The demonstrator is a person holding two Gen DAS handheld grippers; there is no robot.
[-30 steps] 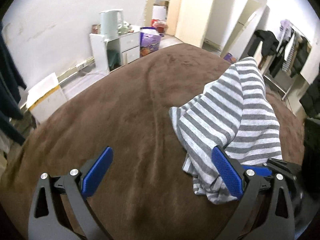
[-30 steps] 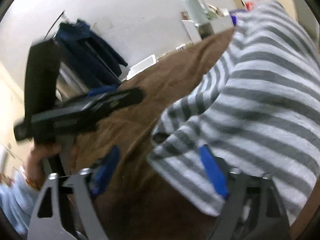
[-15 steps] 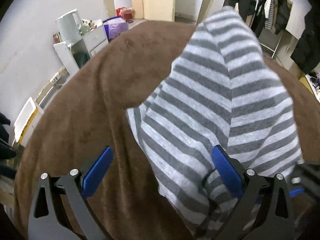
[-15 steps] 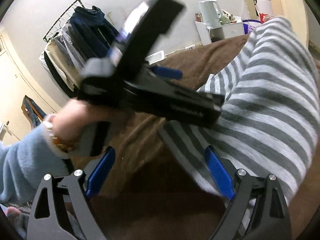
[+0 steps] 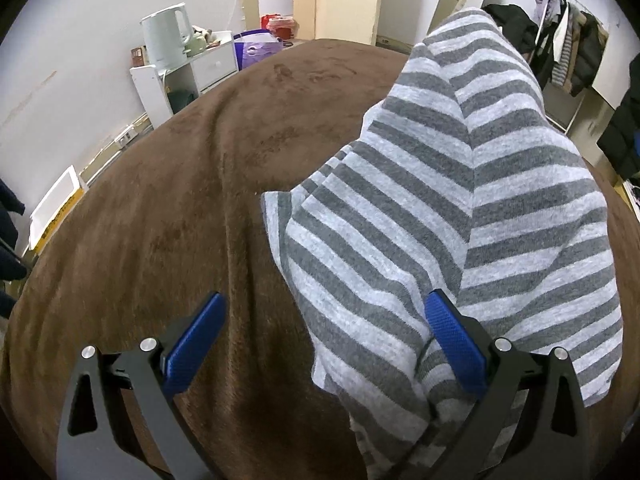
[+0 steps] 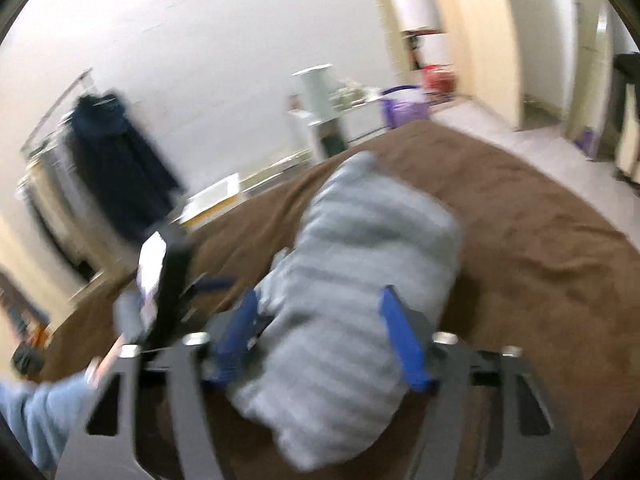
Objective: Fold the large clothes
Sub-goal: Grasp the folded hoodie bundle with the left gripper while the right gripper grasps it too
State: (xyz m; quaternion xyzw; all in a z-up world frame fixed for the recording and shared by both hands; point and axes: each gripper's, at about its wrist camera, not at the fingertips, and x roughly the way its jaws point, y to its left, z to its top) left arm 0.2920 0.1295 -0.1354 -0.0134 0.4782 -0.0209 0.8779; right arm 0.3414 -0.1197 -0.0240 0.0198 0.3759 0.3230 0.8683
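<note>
At six o'clock in its own blurred view, the right gripper (image 6: 320, 336) has just been closing its jaws and now pinches a bunched fold of the striped garment (image 6: 360, 280), raised off the brown blanket (image 6: 540, 240). The left gripper (image 5: 320, 340) stands wide open, tilted down, cloth (image 5: 440, 200) draped over its right finger (image 5: 452, 340) toward four o'clock, nothing clamped. Judged an early gathering step; next, the left must find an edge. At eleven o'clock stands a kettle (image 5: 166, 36).

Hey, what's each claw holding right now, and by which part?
Right claw closes around the striped shirt's bunched near end; left claw holds nothing.
</note>
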